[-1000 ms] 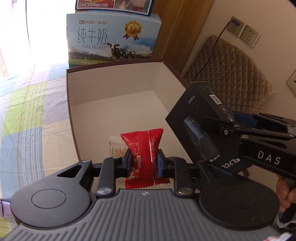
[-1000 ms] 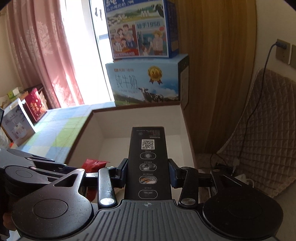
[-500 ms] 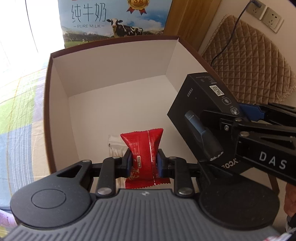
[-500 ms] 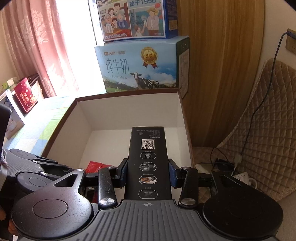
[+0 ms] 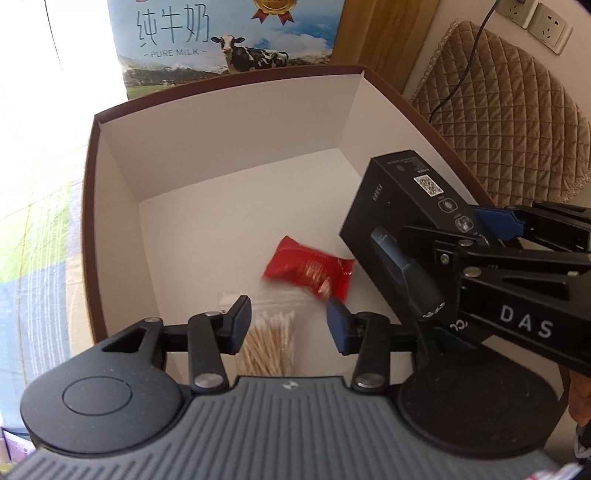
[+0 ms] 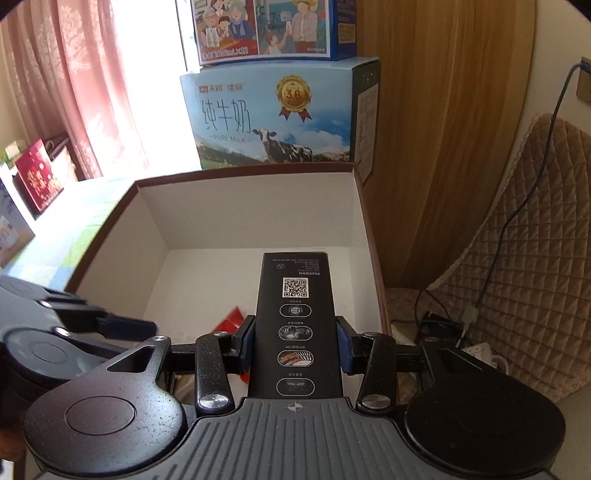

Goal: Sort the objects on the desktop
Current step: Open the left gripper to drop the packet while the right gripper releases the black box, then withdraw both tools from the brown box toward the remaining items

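A brown-rimmed storage box [image 5: 92, 206] [image 6: 255, 221] with white inner walls lies below both grippers. My left gripper [image 5: 288, 323] hangs over it, its jaws opening with nothing between them. The red snack packet [image 5: 308, 271] [image 6: 231, 319] is blurred, dropping onto the box floor just beyond the fingertips. A clear bag of cotton swabs [image 5: 267, 341] lies on the floor under the left gripper. My right gripper [image 6: 295, 341] [image 5: 491, 236] is shut on a long black box [image 6: 295, 317] [image 5: 402, 218] with a QR code, held over the right side of the storage box.
A blue milk carton [image 5: 229, 40] [image 6: 273, 118] stands right behind the storage box, with another printed carton [image 6: 273, 29] stacked on it. A quilted brown cushion [image 5: 509, 125] [image 6: 535, 258], a cable and wall sockets [image 5: 546, 22] are to the right. A checked cloth [image 5: 33, 258] covers the surface on the left.
The left jaws have parted and the red snack packet has left them, falling into the box. Both grippers came down closer over the box. The right grip on the black box is unchanged.
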Motion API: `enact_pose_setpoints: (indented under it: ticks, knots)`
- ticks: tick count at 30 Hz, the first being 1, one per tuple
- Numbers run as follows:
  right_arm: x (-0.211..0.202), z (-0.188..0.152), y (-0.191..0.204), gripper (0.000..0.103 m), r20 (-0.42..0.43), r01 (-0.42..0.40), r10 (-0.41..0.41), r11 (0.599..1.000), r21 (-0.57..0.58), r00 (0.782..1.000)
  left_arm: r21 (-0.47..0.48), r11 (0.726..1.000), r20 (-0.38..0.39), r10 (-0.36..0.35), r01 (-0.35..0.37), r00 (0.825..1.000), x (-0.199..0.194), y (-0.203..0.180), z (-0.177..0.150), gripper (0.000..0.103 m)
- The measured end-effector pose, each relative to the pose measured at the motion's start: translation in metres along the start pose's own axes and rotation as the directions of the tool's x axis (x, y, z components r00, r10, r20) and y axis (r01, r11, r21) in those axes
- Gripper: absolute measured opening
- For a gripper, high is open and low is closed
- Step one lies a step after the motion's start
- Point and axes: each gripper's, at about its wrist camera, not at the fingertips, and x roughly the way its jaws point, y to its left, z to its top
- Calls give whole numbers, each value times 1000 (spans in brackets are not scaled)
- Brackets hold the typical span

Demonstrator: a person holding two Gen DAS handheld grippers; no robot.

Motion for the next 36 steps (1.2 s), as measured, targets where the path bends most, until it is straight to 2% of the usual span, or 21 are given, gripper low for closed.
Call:
enact_pose_setpoints:
  ticks: [4, 8, 10, 11, 12, 13, 15, 17, 22, 24, 32, 36]
  knots:
    - [7, -1, 1, 41, -7, 13, -13, 1000, 3, 1000, 0, 1000, 8, 10, -10, 1000, -4, 4, 1, 44]
    - [9, -4, 3, 41, 27, 66, -66, 998, -7, 997, 5, 1000, 12, 21, -21, 1000, -6, 6, 1, 44]
    - [8, -5, 2, 41, 49, 55, -54, 998, -6, 997, 10, 1000, 15, 23, -23, 1000, -7, 6, 0, 45]
    - [7, -5, 1, 47, 47, 48, -48, 999, -1, 998, 11, 1000, 15, 22, -22, 1000, -8, 6, 0, 47]
    - [5, -5, -1, 57, 42, 45, -45, 999, 1, 998, 13, 1000, 15, 20, -20, 1000, -9, 5, -1, 47]
    - [1, -5, -1, 59, 48, 32, -32, 999, -1, 998, 16, 1000, 17, 18, -18, 1000, -10, 5, -2, 47]
    - [-7, -6, -1, 73, 59, 10, -10, 1000, -6, 998, 22, 1000, 20, 20, -20, 1000, -12, 4, -3, 48]
    - [-15, -8, -2, 78, 66, 10, -10, 1000, -9, 998, 32, 999, 24, 18, -19, 1000, -15, 2, -5, 52]
    - [-35, -14, -7, 85, 44, -39, 39, 999, -2, 998, 78, 997, 43, 26, -29, 999, -29, -4, -15, 59]
    - [-43, -18, -7, 90, 47, -46, 46, 999, -8, 998, 84, 996, 48, 19, -23, 999, -35, -5, -20, 60]
    - [-71, -31, -1, 98, 63, -84, 84, 996, 0, 994, 74, 997, 72, 21, -26, 997, -64, -4, -37, 68]
    - [-82, -37, 1, 101, 64, -88, 87, 996, 7, 994, 65, 997, 84, 31, -36, 996, -78, -1, -44, 69]
